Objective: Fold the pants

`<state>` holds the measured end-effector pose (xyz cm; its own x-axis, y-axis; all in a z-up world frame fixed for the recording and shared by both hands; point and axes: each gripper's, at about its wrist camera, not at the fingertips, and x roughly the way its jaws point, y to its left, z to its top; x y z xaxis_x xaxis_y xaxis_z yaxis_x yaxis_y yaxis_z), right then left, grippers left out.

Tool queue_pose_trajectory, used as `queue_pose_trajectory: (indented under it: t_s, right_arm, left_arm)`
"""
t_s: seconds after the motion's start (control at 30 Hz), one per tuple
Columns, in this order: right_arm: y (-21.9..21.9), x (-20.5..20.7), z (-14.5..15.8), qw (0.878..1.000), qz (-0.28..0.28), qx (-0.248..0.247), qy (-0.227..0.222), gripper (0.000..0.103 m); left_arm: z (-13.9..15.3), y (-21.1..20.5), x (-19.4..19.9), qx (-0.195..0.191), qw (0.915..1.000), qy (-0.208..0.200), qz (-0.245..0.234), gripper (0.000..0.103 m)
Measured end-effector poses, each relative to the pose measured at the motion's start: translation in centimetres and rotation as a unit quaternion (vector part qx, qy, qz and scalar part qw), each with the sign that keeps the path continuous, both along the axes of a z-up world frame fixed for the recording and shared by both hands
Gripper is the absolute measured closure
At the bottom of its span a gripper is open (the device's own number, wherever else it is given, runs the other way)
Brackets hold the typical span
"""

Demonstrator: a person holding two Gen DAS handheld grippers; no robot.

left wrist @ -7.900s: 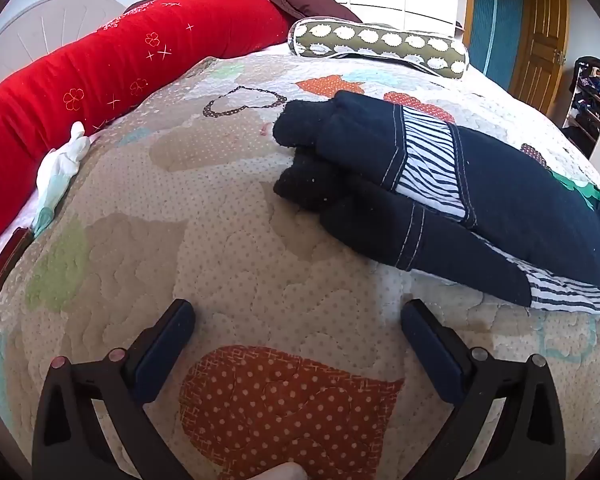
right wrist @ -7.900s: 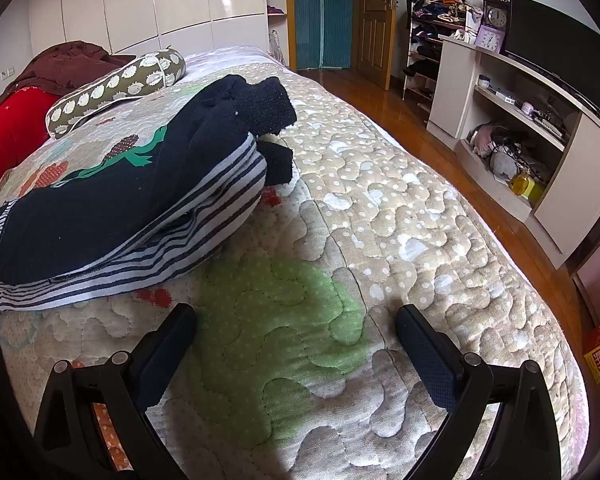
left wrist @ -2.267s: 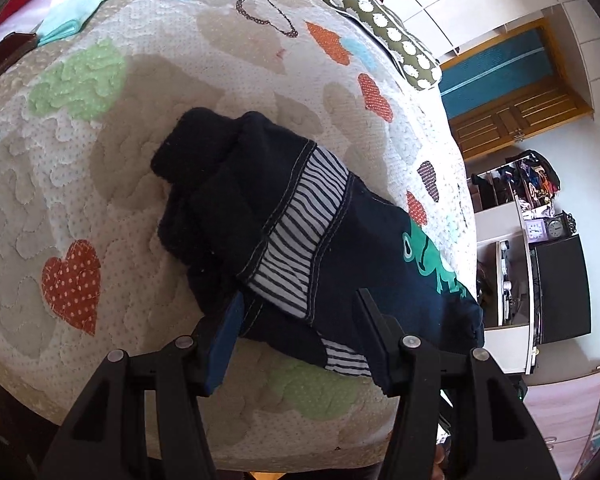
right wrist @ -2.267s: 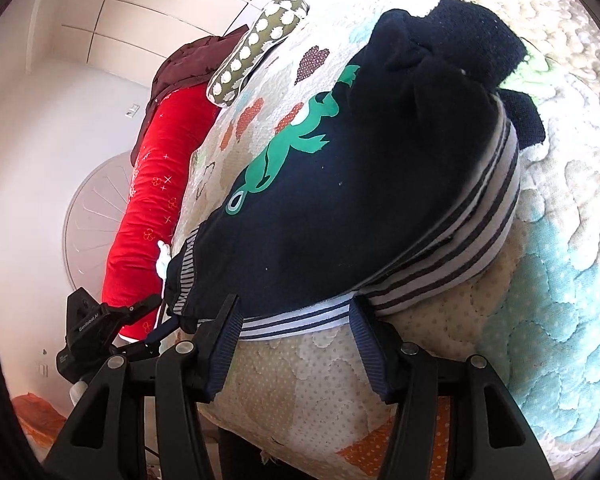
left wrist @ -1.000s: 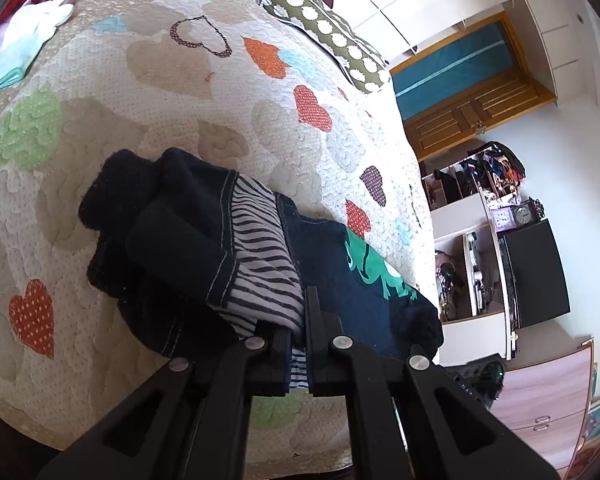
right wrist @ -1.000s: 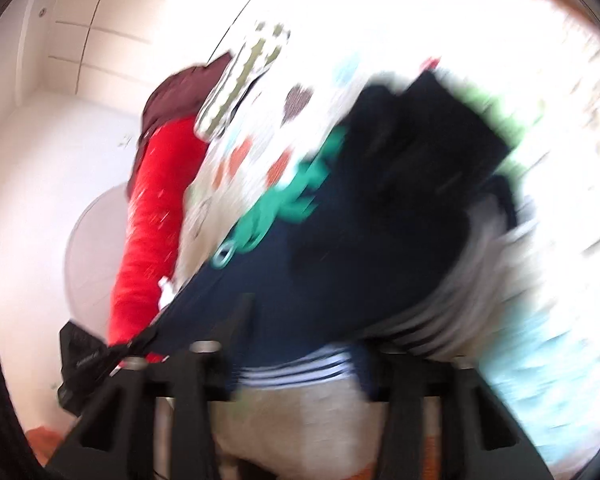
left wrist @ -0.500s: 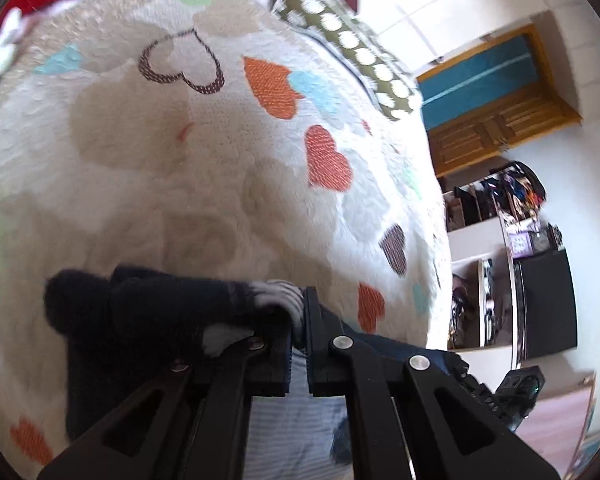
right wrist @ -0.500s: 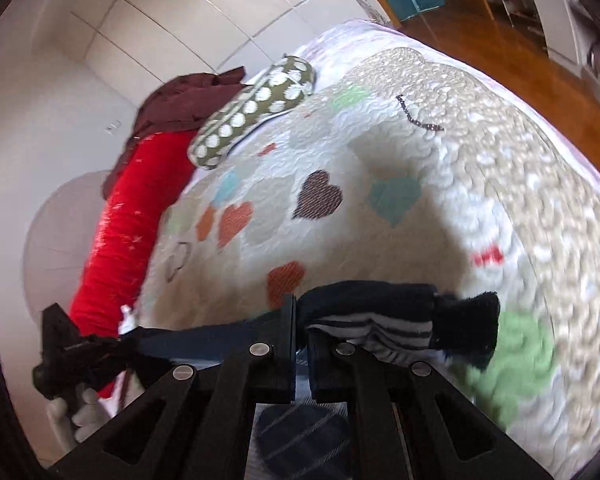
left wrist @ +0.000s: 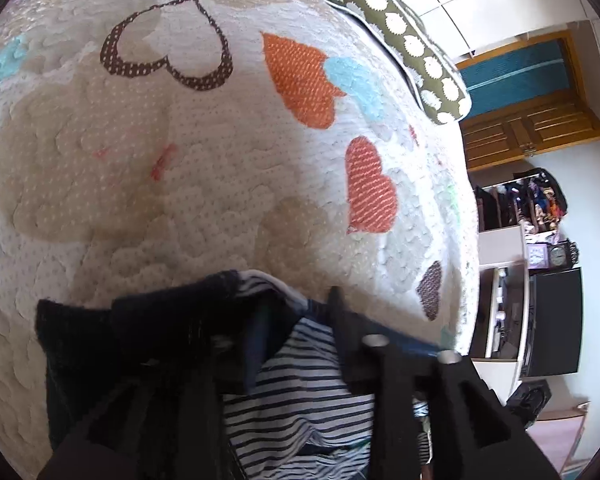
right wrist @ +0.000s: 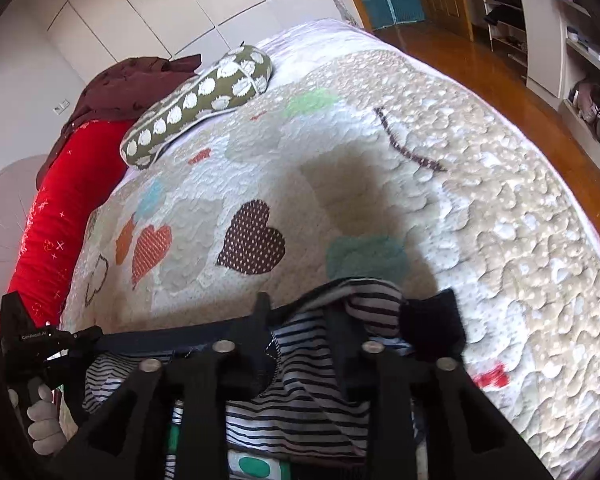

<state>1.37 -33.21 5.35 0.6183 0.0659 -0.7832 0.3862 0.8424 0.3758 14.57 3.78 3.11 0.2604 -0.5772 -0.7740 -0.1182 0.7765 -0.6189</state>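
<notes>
The dark navy pants (left wrist: 148, 340) with a black-and-white striped lining (left wrist: 300, 408) hang lifted above the quilted bed (left wrist: 180, 160). My left gripper (left wrist: 296, 308) is shut on the waistband at one end. My right gripper (right wrist: 296, 316) is shut on the waistband (right wrist: 360, 308) at the other end, and the fabric stretches between the two. The left gripper (right wrist: 76, 338) also shows at the left edge of the right wrist view, held by a gloved hand. The legs hang down out of sight.
The heart-patterned quilt (right wrist: 380, 160) lies below. A green dotted bolster pillow (right wrist: 204, 96) and a red cushion (right wrist: 64, 200) lie at the far side. A wood floor (right wrist: 500, 80) and shelves (right wrist: 548, 40) stand to the right of the bed.
Both grippers closed on the pants' waistband and lifted the pants off the quilt. Over the last half second the pants rose a little more and spread between the grippers.
</notes>
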Motion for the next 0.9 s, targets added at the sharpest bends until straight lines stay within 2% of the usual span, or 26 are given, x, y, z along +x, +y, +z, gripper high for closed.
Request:
queue_pose_trajectory:
  t_s: [0.07, 0.2, 0.33, 0.4, 0.53, 0.63, 0.73, 0.8, 0.9]
  right_arm:
    - [-0.8, -1.1, 1.1, 1.000, -0.008, 0.009, -0.013, 0.059]
    - [-0.9, -3.4, 3.5, 0.999, -0.013, 0.010, -0.031, 0.054]
    - [0.0, -6.8, 4.9, 0.999, -0.010, 0.006, -0.043, 0.053]
    - [0.8, -9.2, 5.3, 0.999, -0.007, 0.009, -0.052, 0.052]
    - [2.4, -13.4, 4.7, 0.998, -0.010, 0.010, -0.060, 0.050]
    - [3.6, -16.2, 3.5, 0.998, -0.019, 0.016, -0.056, 0.050]
    - [4.0, -17.7, 2.2, 0.997, -0.027, 0.041, -0.052, 0.050]
    - [4.4, -18.6, 1.6, 0.997, -0.029, 0.048, -0.050, 0.050]
    - [5.1, -19.7, 1.2, 0.999, -0.031, 0.020, -0.040, 0.048]
  left_arm:
    - [1.0, 0.3, -0.1, -0.004, 1.0000, -0.004, -0.002, 0.058]
    - [3.2, 0.7, -1.7, -0.002, 0.9997, -0.024, -0.011, 0.056]
    - [5.6, 1.7, -5.1, 0.008, 0.9985, -0.052, -0.019, 0.052]
    - [6.6, 2.6, -7.4, 0.020, 0.9970, -0.073, -0.016, 0.047]
    - [7.5, 4.6, -11.8, 0.068, 0.9916, -0.110, -0.002, 0.046]
    - [7.2, 5.9, -14.7, 0.103, 0.9864, -0.127, 0.010, 0.045]
    - [5.9, 7.0, -16.3, 0.121, 0.9844, -0.126, 0.021, 0.045]
    - [4.6, 7.6, -16.9, 0.134, 0.9838, -0.116, 0.027, 0.045]
    - [2.4, 8.4, -17.5, 0.142, 0.9852, -0.091, 0.033, 0.045]
